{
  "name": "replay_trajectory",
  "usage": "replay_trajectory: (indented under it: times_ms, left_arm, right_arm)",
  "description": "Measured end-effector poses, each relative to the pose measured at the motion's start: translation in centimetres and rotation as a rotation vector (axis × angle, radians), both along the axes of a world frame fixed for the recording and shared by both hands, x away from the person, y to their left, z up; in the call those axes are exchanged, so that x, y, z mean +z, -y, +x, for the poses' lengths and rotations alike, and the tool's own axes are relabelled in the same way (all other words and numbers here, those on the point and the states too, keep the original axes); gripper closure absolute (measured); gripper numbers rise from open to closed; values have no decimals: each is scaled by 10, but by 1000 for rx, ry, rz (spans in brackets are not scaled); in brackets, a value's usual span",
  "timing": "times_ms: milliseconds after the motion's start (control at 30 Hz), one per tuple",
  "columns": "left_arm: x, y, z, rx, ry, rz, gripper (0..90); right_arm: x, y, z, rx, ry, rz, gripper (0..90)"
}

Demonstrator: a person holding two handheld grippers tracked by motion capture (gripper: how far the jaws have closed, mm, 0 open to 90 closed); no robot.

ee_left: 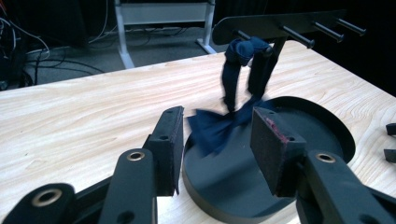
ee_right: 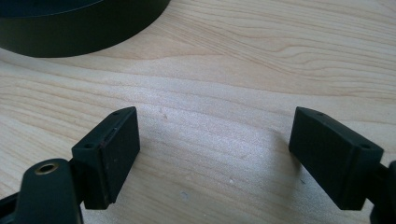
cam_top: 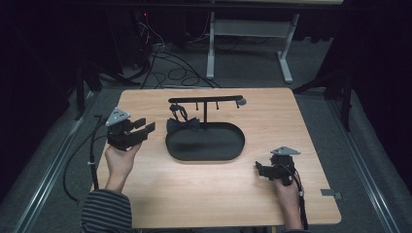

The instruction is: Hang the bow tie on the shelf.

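The bow tie [ee_left: 215, 128] hangs by its strap from a peg of the black rack [cam_top: 205, 99], its wings draped over the rim of the oval tray [cam_top: 233, 150], just ahead of the left gripper [ee_left: 217, 140], whose fingers [ee_left: 169, 140] stand apart with nothing pressed between them. It looks light, soft and floppy; a pinch at the firmer centre knot would likely hold best, since the wings would fold. The right gripper [ee_right: 215, 154] rests over the bare surface [ee_right: 233, 70], fingers wide apart and empty.
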State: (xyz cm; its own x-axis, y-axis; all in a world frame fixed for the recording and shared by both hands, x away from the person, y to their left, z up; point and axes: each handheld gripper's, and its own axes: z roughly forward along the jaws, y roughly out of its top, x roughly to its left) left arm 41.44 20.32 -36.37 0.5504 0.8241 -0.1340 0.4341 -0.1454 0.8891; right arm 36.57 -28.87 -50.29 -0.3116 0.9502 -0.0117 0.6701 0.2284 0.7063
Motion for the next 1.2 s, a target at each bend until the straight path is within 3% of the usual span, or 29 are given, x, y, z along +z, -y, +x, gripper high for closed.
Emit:
replay_trajectory:
  times_ms: [1200]
  left_arm:
    - [-15, -20, -29, 21, -26, -19, 522]
  right_arm:
    - [0, 0, 0, 0, 0, 0, 175]
